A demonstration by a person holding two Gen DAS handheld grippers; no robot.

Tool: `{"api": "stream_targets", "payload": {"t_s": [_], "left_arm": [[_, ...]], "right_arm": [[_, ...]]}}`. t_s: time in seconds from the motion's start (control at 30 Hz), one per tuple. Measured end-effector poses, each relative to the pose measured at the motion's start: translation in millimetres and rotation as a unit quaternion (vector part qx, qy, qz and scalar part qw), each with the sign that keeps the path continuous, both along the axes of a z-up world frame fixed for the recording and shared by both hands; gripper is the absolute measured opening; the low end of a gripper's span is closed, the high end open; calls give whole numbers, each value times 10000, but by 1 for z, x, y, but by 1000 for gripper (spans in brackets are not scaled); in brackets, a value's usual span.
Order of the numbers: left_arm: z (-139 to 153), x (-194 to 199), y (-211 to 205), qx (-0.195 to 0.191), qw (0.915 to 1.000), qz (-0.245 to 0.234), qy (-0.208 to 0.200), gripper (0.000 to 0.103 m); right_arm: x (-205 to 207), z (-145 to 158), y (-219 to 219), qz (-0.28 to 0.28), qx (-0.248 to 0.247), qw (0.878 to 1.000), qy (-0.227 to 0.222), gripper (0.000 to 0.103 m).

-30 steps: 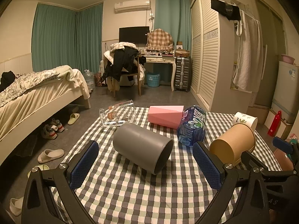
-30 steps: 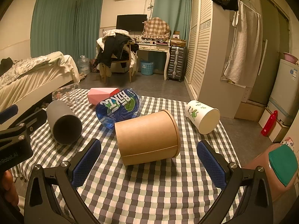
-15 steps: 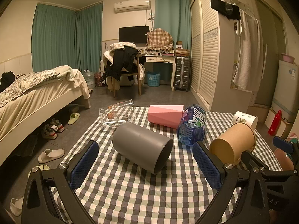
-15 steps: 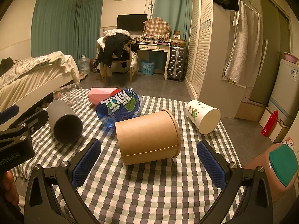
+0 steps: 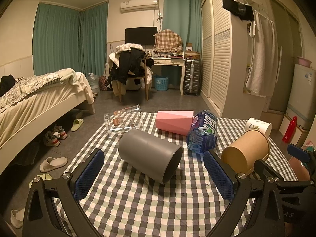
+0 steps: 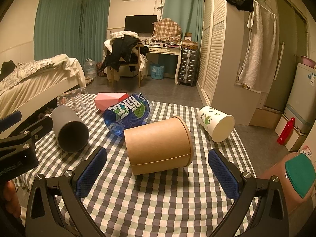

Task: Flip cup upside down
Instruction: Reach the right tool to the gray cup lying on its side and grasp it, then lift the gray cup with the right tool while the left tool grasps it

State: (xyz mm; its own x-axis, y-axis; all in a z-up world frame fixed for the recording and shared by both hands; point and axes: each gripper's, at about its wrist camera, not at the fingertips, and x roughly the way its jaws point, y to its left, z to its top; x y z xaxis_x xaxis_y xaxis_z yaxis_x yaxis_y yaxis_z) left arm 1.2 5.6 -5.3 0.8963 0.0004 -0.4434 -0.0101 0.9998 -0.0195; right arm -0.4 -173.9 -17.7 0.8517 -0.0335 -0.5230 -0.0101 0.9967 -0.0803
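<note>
My left gripper [image 5: 154,174] hangs spread wide over the near edge of the checkered tablecloth [image 5: 150,207], its blue pads clear of everything; my right gripper [image 6: 158,170] is spread just as wide and holds nothing. I count six cups, all lying on their sides. Nearest my left gripper is the grey cup [image 5: 150,155], its dark mouth turned toward me and to the right. Nearest my right gripper is the brown paper cup [image 6: 159,144], rim to the right, lying between the two pads but touching neither. Behind these lies the blue printed cup [image 6: 127,113], just beside the brown one; whether they touch I cannot tell. Off to the right, well apart, is the white paper cup [image 6: 216,123] with its green print. Farthest back are the pink faceted cup [image 5: 173,121] and the clear glass cup [image 5: 123,121], the glass hard to make out against the floor. In the right view my left gripper's black frame cuts in at the left edge, beside the grey cup. Beyond the table stand one bed [image 5: 39,98], one clothes-draped chair [image 5: 130,73] and one desk [image 5: 168,62].
</note>
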Motion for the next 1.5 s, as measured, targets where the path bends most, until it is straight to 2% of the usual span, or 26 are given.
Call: {"api": "stream_targets", "payload": {"t_s": [0.2,0.37,0.53,0.7,0.77,0.83,0.93,1.0,1.07,1.13,1.17,1.33,1.5], "left_arm": [[4,0,26,-112,9999,44,37,103],[9,3,71,-219,9989,416,89,103],[8,8,105,-91,9961,860,196,103],[4,14,124,-21,9931,1107,386,103],[2,17,129,-60,9923,1147,461,103],[-1,18,136,-84,9917,1180,506,103],[-3,23,143,-112,9911,1197,576,103],[-4,27,144,-102,9908,1197,620,103],[-6,30,144,-89,9906,1189,667,103],[-8,31,142,-68,9907,1173,689,103],[-8,31,141,-53,9908,1163,695,103],[-8,33,135,-52,9913,1106,705,103],[-7,33,128,-348,9924,914,742,103]], "right_arm": [[-1,6,7,294,108,9995,3,103],[8,8,33,831,-34,9963,199,103],[26,7,76,1520,-340,9871,362,103],[59,2,127,2436,-696,9660,505,103],[90,-16,156,2879,-972,9490,842,103],[98,-21,161,2929,-1034,9461,919,103],[124,-41,177,3129,-1170,9341,1261,103],[133,-47,183,3195,-1122,9320,1296,102],[141,-54,187,3313,-1039,9270,1416,94],[143,-56,187,3399,-1027,9231,1478,80],[144,-59,187,3450,-1058,9202,1517,77],[128,-57,179,3594,-1153,9139,1497,75],[93,-55,158,3711,-1377,9055,1530,74]]}}
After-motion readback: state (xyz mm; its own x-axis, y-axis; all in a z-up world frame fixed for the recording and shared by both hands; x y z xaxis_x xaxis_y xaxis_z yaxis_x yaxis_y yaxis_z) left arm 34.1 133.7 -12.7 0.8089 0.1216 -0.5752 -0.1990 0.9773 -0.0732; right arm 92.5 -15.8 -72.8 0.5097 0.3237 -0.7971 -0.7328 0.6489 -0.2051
